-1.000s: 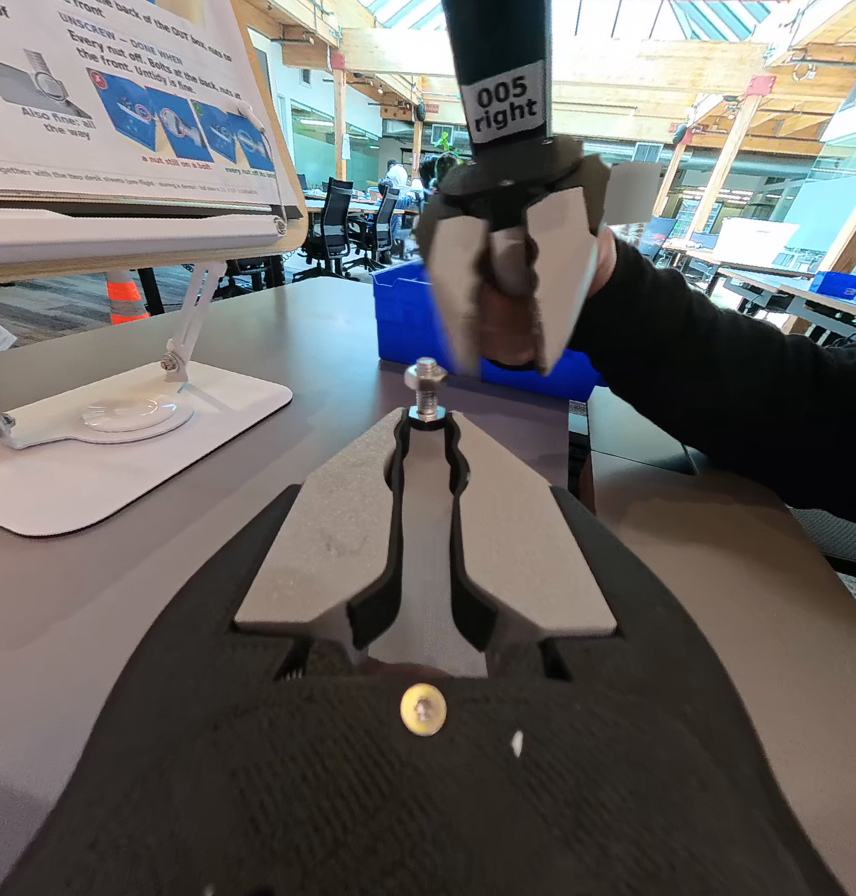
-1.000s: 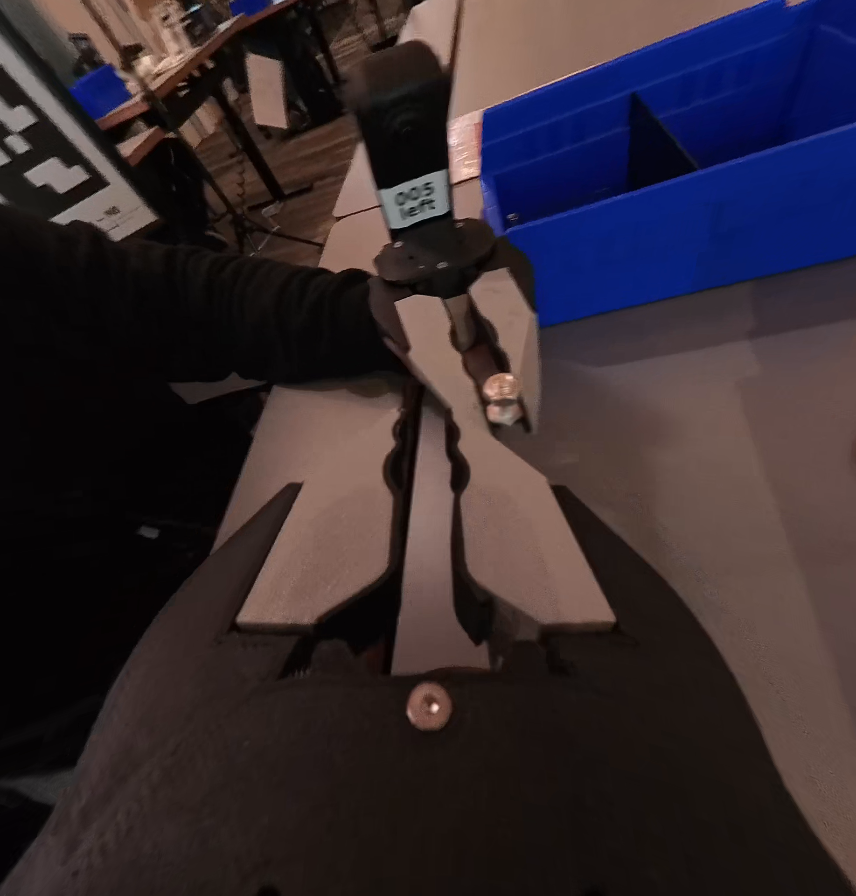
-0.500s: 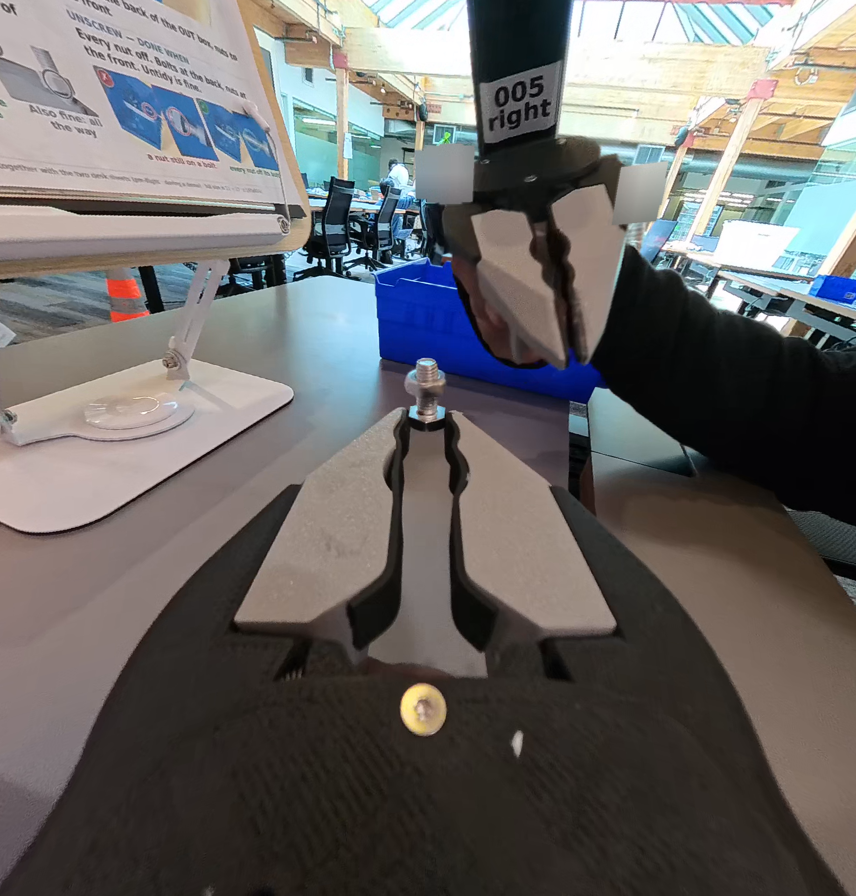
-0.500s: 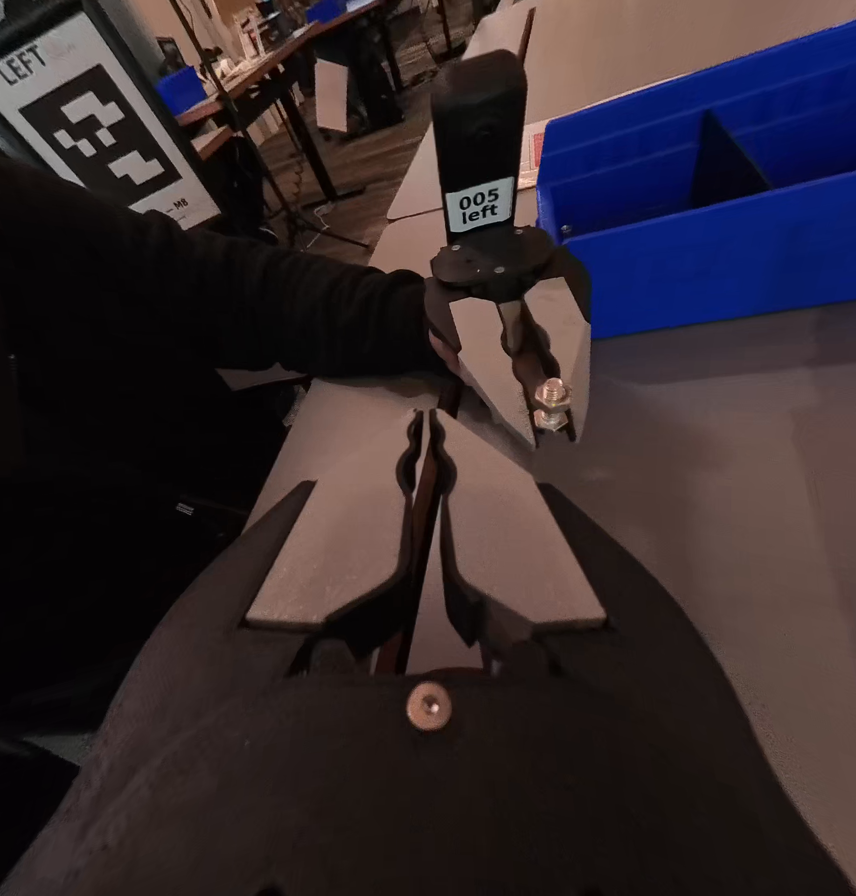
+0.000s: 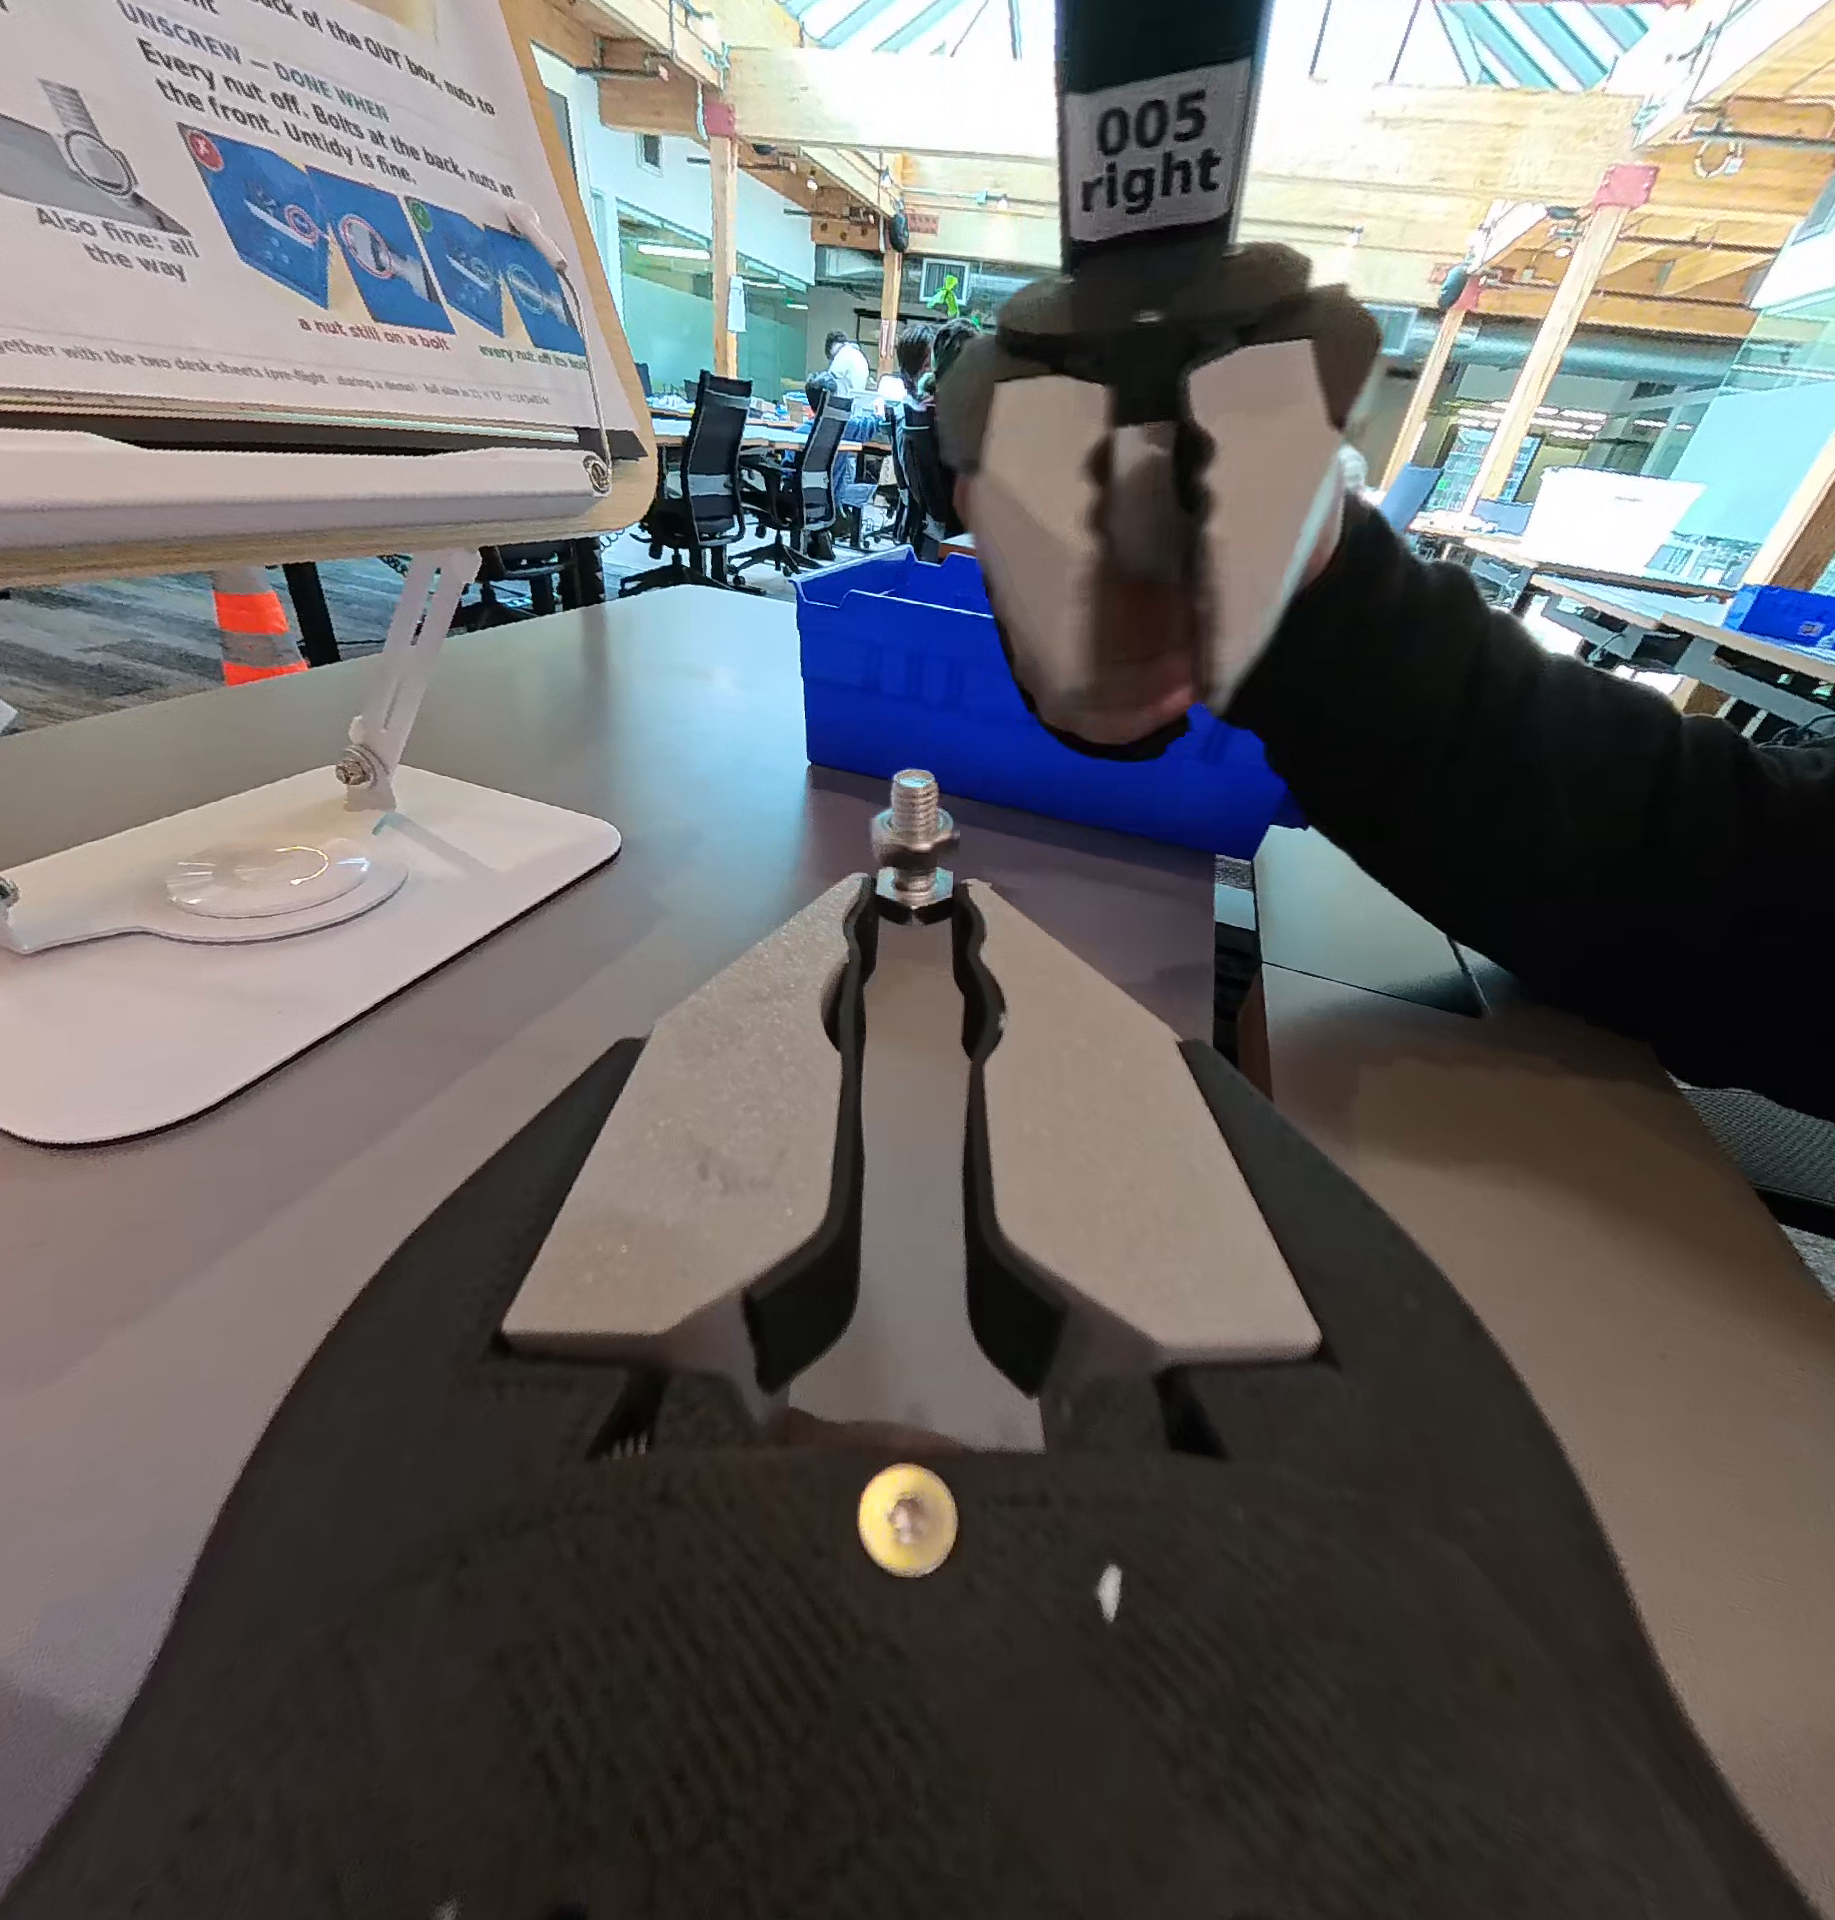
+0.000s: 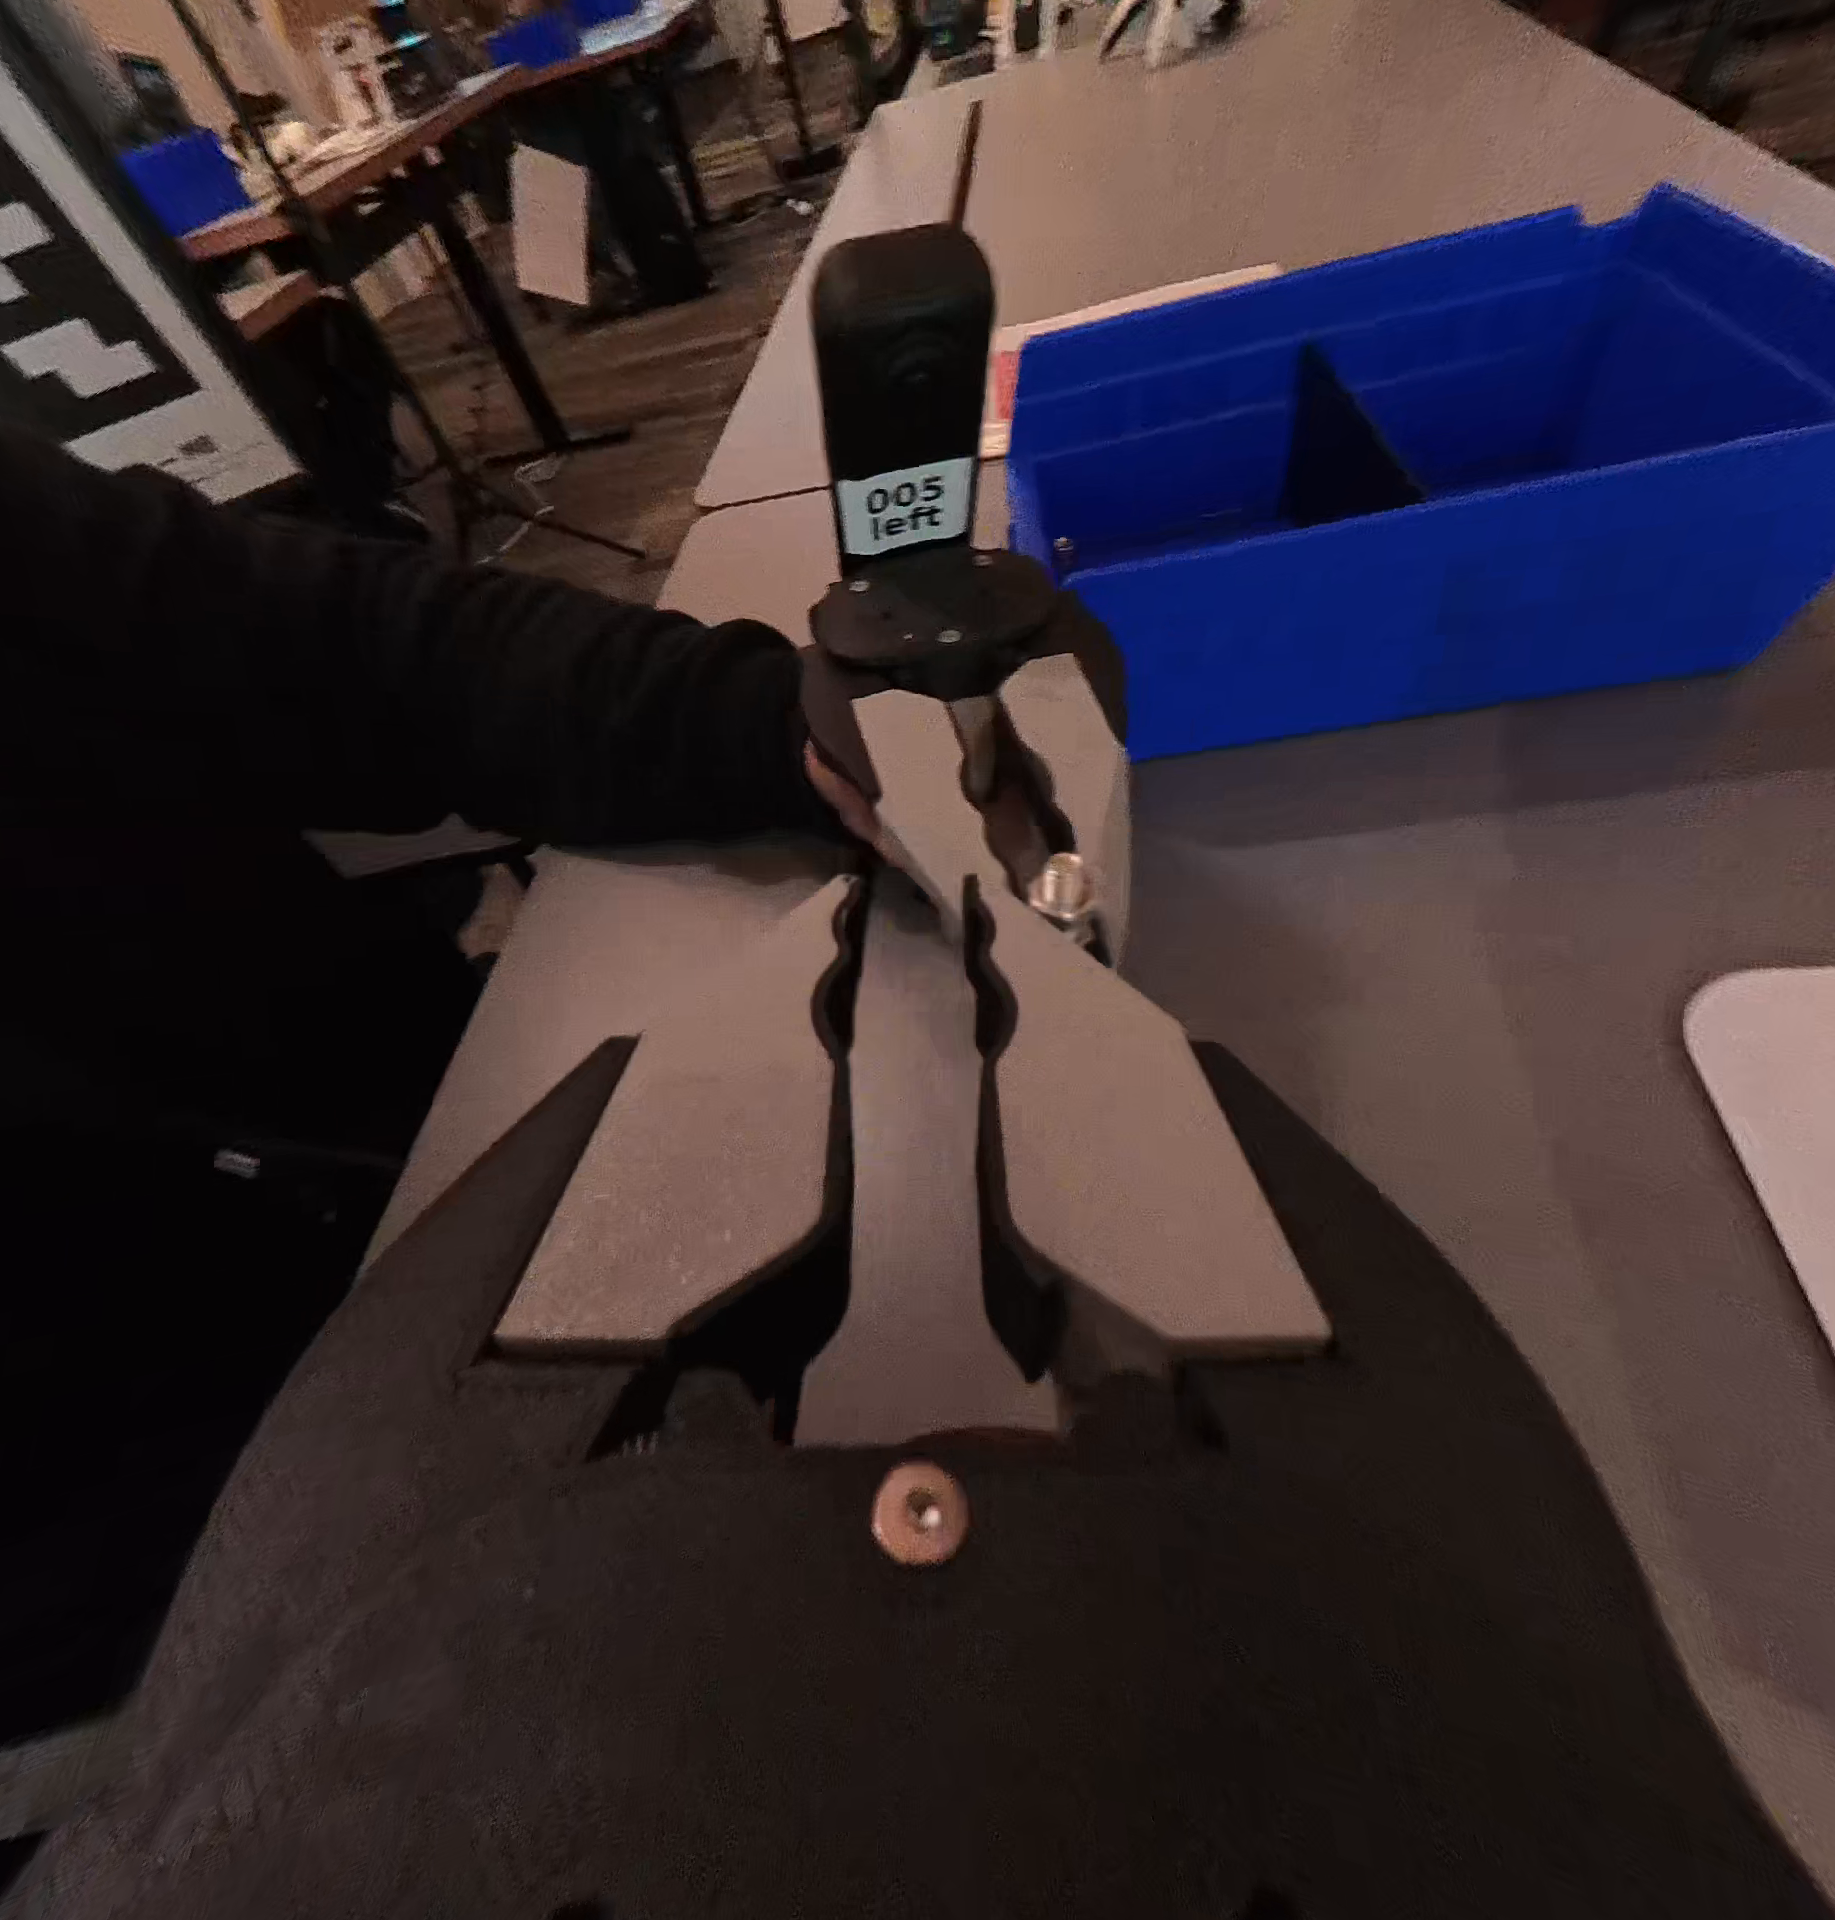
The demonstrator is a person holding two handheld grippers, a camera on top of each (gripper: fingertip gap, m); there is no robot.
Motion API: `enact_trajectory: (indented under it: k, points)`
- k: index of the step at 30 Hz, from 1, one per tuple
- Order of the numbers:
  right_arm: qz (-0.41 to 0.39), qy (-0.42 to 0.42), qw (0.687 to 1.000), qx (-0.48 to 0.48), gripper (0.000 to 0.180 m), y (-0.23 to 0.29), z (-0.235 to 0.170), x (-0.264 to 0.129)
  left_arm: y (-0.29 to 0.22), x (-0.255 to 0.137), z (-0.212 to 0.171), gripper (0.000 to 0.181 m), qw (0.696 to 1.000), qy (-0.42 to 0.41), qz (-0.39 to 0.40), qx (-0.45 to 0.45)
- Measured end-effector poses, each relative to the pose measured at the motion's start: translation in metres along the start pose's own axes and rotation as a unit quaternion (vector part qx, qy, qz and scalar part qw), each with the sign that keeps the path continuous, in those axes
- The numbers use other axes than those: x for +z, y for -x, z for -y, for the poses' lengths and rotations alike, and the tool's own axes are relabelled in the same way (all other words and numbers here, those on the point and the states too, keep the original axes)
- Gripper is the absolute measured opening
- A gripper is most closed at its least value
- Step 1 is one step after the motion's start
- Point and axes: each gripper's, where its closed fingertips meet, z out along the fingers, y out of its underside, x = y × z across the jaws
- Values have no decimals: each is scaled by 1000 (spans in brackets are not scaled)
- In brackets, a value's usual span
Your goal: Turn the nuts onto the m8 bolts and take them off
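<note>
I hold one bolt upright at the tips of my left gripper, which is closed on the bolt's head, so the threaded shank points straight up. One nut sits on the shank, low down, with some bare thread showing above it. In my right wrist view the same bolt appears just to the right of my fingertips, a little farther forward. My right gripper is above the bolt and slightly to the right of it, pointing down, not touching it; its jaws stand apart with nothing between them. The bolt's long axis is vertical, and my right gripper looks down nearly along that axis, so I judge that the next move is to come down over the nut and close on its flats, and the right one is the free gripper to do this. I count one bolt and one nut in view, two grippers, and one blue bin with one divider inside; I cannot see whether it holds anything. The bin stands on the grey table behind the bolt, and a white stand with an instruction sheet is to my left.
</note>
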Motion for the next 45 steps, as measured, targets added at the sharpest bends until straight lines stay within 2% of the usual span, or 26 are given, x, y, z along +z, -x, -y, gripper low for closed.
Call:
enact_trajectory:
  k: [1, 4, 6, 8, 9, 10, 11, 12, 14, 16, 19, 21, 22, 23, 30, 33, 36, 38, 40, 43, 45]
  points:
    - [-27, 5, 1000, 10, 25, -11, -2, 0, -1, 0, 0, 11, 1000, 1, -1, 1]
    - [-91, 13, 995, 35, 31, -38, -10, 2, -2, 1, -1, 12, 1000, 2, -3, 3]
    - [-80, 27, 996, 36, 32, -35, -16, 10, -2, 1, -1, 12, 1000, 4, -3, 3]
    - [-42, 52, 997, 24, 23, -20, -25, 16, -2, 1, -1, 11, 1000, 4, -3, 2]
    - [-34, 57, 998, 15, 26, -15, -26, 15, -3, 1, -2, 11, 1000, 5, -7, 2]
    - [6, 57, 998, 2, 0, -1, -26, 12, -1, 1, -1, 11, 1000, 3, 0, 3]
    - [33, 38, 999, 2, 0, 9, -19, 9, -2, 1, -1, 11, 1000, 4, -2, 2]
    - [32, 16, 999, 7, 2, 8, -12, 5, -2, 1, -2, 11, 1000, 5, -5, -1]
    - [-31, -12, 999, 27, 22, -13, -3, 0, -3, 1, -2, 11, 1000, 6, -7, 0]
    - [-71, -2, 997, 28, 25, -28, -9, 1, -3, 2, -3, 11, 1000, 8, -6, 2]
    - [-76, 19, 997, 18, 29, -28, -18, 12, -4, 2, -3, 11, 1000, 11, -7, 3]
    - [-80, 29, 996, 13, 28, -28, -22, 18, -4, 3, -4, 11, 1000, 12, -9, 2]
    - [-80, 36, 996, 7, 15, -27, -24, 21, -5, 3, -4, 11, 1000, 12, -9, 2]
    - [-79, 36, 996, 0, 11, -26, -24, 23, -4, 3, -4, 11, 1000, 14, -9, 1]
    - [-78, 26, 996, 24, 11, -27, -20, 20, -6, 3, 0, 12, 1000, -4, -11, -6]
    - [-108, 12, 994, 31, 11, -28, -13, 7, -6, 3, 0, 21, 1000, -4, -13, -8]
    - [-150, -8, 988, 28, 11, -17, -9, -15, -9, 5, -1, 26, 1000, 0, -17, -11]
    - [-182, -44, 982, 24, 11, 1, -1, -44, -11, 6, -2, 27, 1000, 5, -17, -6]
    - [-262, -53, 964, 6, 11, 14, 2, -91, -13, 7, -3, 26, 1000, 8, -17, -3]
    - [-415, -49, 908, 4, 11, 28, -8, -188, -15, 9, -5, 24, 1000, 15, -16, -1]
    - [-476, -40, 877, 42, 11, 35, -30, -245, -15, 10, -6, 24, 1000, 19, -14, 2]
